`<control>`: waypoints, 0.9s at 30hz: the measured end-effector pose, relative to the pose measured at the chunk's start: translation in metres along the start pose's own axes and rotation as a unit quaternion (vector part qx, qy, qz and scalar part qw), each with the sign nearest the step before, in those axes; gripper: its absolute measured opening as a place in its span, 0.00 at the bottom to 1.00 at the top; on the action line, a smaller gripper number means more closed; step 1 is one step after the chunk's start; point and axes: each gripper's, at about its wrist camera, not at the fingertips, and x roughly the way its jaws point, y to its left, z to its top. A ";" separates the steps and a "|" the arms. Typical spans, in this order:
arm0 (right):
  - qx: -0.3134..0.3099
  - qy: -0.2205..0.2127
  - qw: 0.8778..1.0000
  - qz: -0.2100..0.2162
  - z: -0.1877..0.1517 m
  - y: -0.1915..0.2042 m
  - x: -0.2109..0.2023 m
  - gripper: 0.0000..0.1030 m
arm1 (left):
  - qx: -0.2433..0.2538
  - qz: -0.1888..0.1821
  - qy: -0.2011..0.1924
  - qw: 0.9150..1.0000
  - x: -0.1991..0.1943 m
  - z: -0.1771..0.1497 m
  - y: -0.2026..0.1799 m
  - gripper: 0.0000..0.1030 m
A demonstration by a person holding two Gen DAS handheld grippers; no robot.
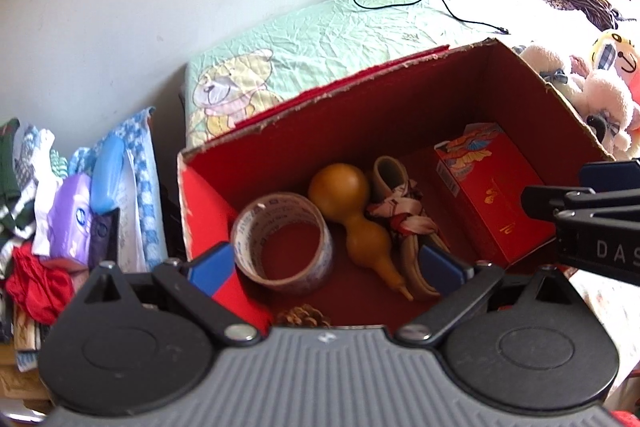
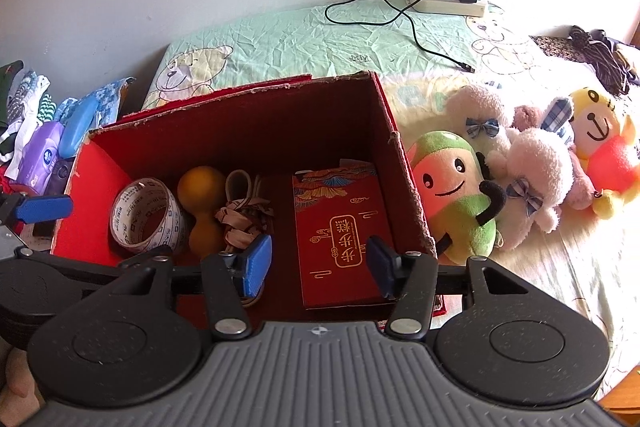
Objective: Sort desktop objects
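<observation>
Inside red box [image 2: 404,163]: tape roll [image 2: 148,219], gourd [image 2: 202,203]; left gripper [image 1: 326,267], right gripper [image 2: 318,263] fingers apart, empty.

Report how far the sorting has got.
Done: tape roll, gourd, shoe and red packet lie in the box. In hand: nothing; left gripper and right gripper are open, empty. Possibly left: plush toys beside the box.
</observation>
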 end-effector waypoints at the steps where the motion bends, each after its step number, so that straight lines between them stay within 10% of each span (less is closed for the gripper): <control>1: 0.001 0.001 1.000 -0.001 0.001 0.000 0.001 0.54 | 0.006 0.003 -0.001 1.000 0.000 0.002 0.000 0.97; 27: -0.009 0.016 1.000 -0.006 0.009 0.013 0.016 0.54 | -0.053 -0.053 0.018 0.997 0.018 -0.014 0.009 0.97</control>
